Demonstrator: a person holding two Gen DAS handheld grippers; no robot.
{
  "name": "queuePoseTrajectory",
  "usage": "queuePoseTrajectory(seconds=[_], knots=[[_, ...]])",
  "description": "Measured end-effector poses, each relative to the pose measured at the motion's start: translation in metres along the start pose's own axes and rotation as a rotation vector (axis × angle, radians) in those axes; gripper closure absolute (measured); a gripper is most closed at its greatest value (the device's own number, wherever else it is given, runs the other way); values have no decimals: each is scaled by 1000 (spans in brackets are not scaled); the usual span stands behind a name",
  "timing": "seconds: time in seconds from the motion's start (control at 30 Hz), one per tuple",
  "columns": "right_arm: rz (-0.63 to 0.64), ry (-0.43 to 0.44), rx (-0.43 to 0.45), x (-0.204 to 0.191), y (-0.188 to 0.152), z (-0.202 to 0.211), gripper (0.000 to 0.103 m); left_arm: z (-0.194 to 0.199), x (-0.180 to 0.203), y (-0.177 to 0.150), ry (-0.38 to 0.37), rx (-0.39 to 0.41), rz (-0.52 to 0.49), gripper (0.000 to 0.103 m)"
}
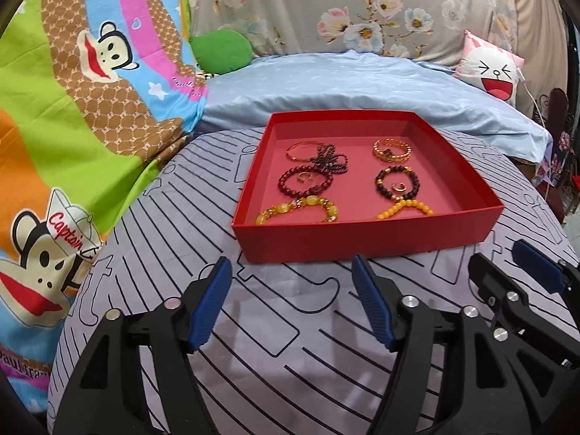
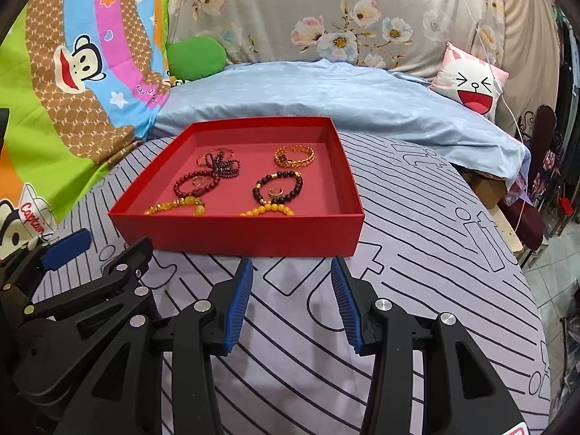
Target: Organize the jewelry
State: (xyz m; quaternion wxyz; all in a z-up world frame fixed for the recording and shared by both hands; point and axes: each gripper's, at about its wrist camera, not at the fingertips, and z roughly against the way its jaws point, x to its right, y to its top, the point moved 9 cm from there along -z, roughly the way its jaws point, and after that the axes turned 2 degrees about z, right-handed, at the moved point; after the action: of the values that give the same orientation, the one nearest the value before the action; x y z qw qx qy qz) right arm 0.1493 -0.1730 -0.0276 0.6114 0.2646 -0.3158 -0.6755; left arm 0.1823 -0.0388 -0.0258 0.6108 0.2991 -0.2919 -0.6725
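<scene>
Nearest the cameras, the left tongs (image 1: 290, 282) and the right tongs (image 2: 291, 282) both hang released over the bed, their ribbed blue pads (image 1: 212, 304) set on black plastic arms, with nothing between them. Each pair of tongs shows at the edge of the other's view, side by side. Under them stretches a lilac bedsheet (image 1: 275, 355) printed with thin dark lines and rounded outlines, slightly creased.

Just beyond the fingertips sits a shallow square red box (image 1: 362, 233) of matte cardboard, its floor a paler red. The jewelry lies inside in two loose columns (three rows deep). At the front are two yellow beaded bracelets (image 1: 301, 210) of glossy round stones, each partly hidden by the near wall. Behind them lie a dark red beaded bracelet (image 1: 306, 181) and a near-black one (image 1: 398, 183), each ringing a small gold ring. At the back, a thin gold bangle (image 1: 301, 150) touches a tangle of small maroon beads, and a chain-patterned gold cuff (image 1: 391, 148) stands apart.

Farther off lie a crumpled pale blue quilt (image 1: 362, 87), a cartoon monkey blanket (image 1: 72, 108) and a white laughing-face cushion (image 1: 489, 72).
</scene>
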Motion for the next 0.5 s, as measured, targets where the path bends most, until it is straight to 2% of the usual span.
queuePoseTrajectory(seconds=[0.17, 0.33, 0.5], knots=[[-4, -30, 16, 5, -4, -2, 43, -4, -9, -6, 28, 10, 41, 25], [7, -42, -20, 5, -14, -10, 38, -13, -13, -18, 44, -28, 50, 24], [-4, -63, -21, 9, -14, -10, 28, -15, -20, -20, 59, -41, 81, 18]])
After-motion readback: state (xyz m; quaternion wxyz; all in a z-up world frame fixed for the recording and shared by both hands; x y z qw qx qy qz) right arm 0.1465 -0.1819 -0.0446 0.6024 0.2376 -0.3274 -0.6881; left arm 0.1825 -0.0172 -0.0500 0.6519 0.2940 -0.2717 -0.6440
